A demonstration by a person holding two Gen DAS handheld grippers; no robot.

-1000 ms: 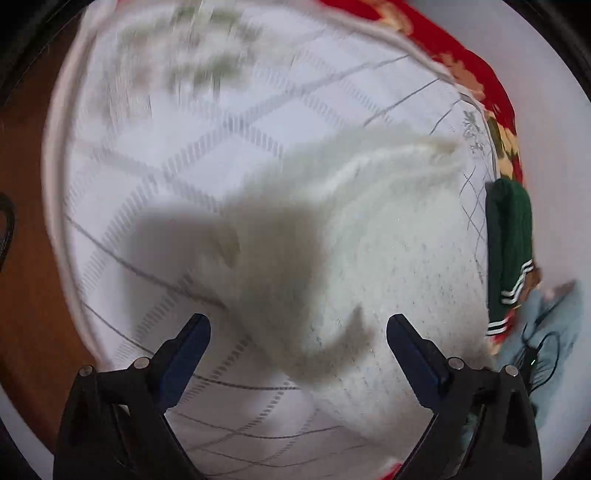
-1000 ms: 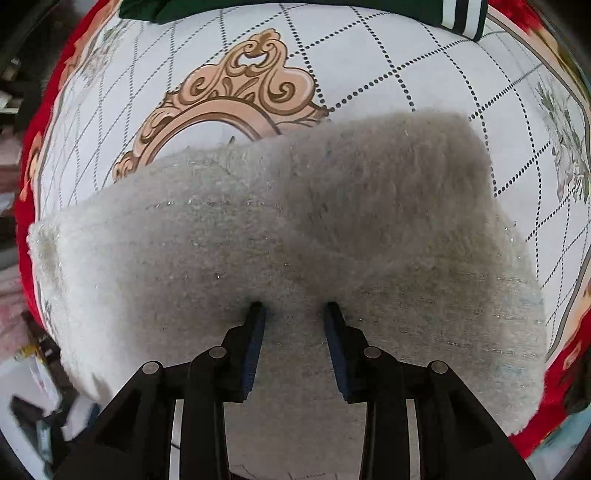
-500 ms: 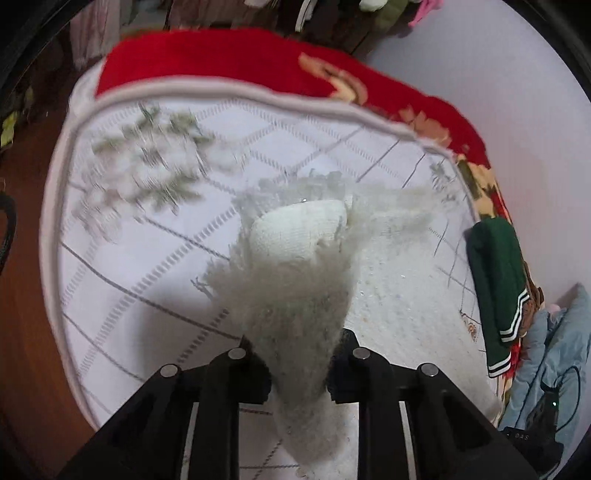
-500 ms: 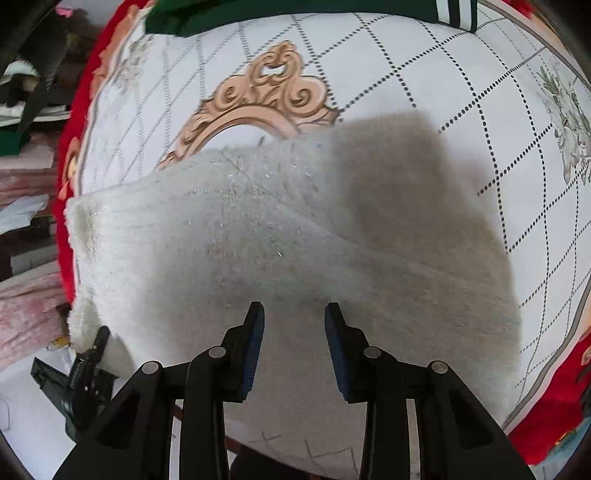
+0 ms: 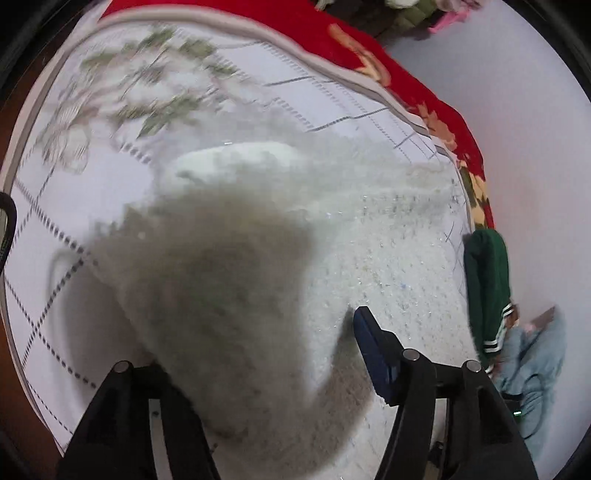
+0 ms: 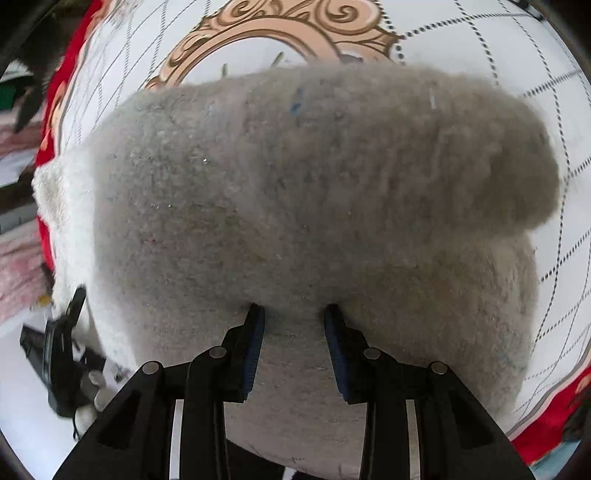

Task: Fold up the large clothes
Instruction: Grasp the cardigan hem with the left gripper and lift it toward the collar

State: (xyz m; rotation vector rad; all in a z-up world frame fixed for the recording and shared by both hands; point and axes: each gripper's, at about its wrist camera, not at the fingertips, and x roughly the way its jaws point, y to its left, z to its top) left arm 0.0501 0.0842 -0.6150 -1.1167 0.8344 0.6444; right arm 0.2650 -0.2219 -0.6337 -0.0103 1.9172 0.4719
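A large fuzzy white sweater (image 5: 369, 240) lies on a white quilted bedspread (image 5: 110, 155). In the left wrist view my left gripper (image 5: 255, 354) is open, and a fold of the sweater drapes over its left finger and hides the tip; the right fingertip (image 5: 365, 328) rests against the fabric. In the right wrist view the sweater (image 6: 314, 192) bulges up in a thick fold in front of my right gripper (image 6: 293, 314), whose jaws are pinched on the fabric's near edge.
A folded dark green garment (image 5: 487, 280) with white stripes lies at the bed's right edge, beside a light blue garment (image 5: 532, 369). A red floral blanket border (image 5: 424, 92) rims the bed. A gold ornament pattern (image 6: 258, 33) marks the bedspread. Black equipment (image 6: 59, 354) sits low left.
My left gripper, shut on the sweater half a second ago, has opened and the fabric has dropped over it. My right gripper has pushed the sweater forward into a higher fold.
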